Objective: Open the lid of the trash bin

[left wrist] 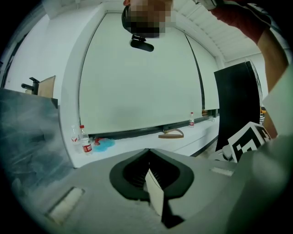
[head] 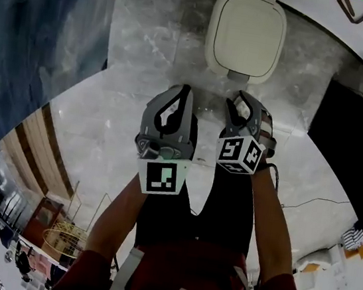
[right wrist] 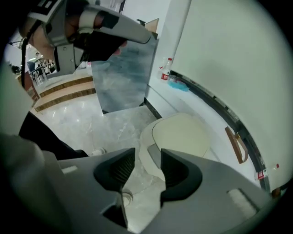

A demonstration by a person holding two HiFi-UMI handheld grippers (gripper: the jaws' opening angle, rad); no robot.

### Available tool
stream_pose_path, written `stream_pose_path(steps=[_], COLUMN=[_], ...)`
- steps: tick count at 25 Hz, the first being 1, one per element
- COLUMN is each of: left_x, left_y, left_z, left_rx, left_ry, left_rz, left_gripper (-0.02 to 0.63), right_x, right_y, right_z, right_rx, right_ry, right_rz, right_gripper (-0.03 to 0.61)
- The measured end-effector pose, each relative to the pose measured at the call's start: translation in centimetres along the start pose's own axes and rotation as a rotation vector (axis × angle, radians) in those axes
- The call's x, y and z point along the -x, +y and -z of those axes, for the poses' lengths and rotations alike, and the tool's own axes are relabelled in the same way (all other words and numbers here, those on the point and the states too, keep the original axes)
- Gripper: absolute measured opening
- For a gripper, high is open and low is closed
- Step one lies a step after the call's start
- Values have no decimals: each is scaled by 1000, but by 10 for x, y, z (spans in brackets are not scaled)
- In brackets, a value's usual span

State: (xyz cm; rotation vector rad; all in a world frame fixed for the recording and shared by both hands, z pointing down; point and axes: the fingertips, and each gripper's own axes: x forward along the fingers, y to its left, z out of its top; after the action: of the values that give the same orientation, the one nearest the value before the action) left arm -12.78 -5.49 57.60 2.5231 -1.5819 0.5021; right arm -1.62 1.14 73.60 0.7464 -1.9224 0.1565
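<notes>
Marbled grey floor (head: 145, 69), rounded cream bin lid (head: 246, 33)

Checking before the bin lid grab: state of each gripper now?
Left gripper: jaws closed, nothing held.
Right gripper: jaws open, empty; trash bin lid lies beyond them.

Bare marble floor (head: 141, 48) lies open up to the trash bin (head: 246, 33) (lid down). A blue-grey panel (head: 42, 41) hems the left, a black panel (head: 350, 138) the right, and the wall (right wrist: 229, 55) stands behind.

Pale marble floor (head: 154, 50), large white wall panel (left wrist: 137, 82), two bottles (left wrist: 84, 140) on ledge (left wrist: 127, 140)
</notes>
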Motion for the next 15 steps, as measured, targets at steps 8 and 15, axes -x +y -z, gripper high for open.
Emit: stream_pose_path(steps=[8, 15], left_x=[-16, -12], left_y=[10, 16], left_z=[39, 58], left_rx=[36, 46], left_ry=[19, 53], left_rz=[-30, -40], left_gripper=[6, 6], right_x=[-45, -61], right_y=[20, 23], right_z=[34, 38], right_rx=[214, 275], right_ry=[151, 206], right_rz=[-14, -5], right_gripper=[272, 281])
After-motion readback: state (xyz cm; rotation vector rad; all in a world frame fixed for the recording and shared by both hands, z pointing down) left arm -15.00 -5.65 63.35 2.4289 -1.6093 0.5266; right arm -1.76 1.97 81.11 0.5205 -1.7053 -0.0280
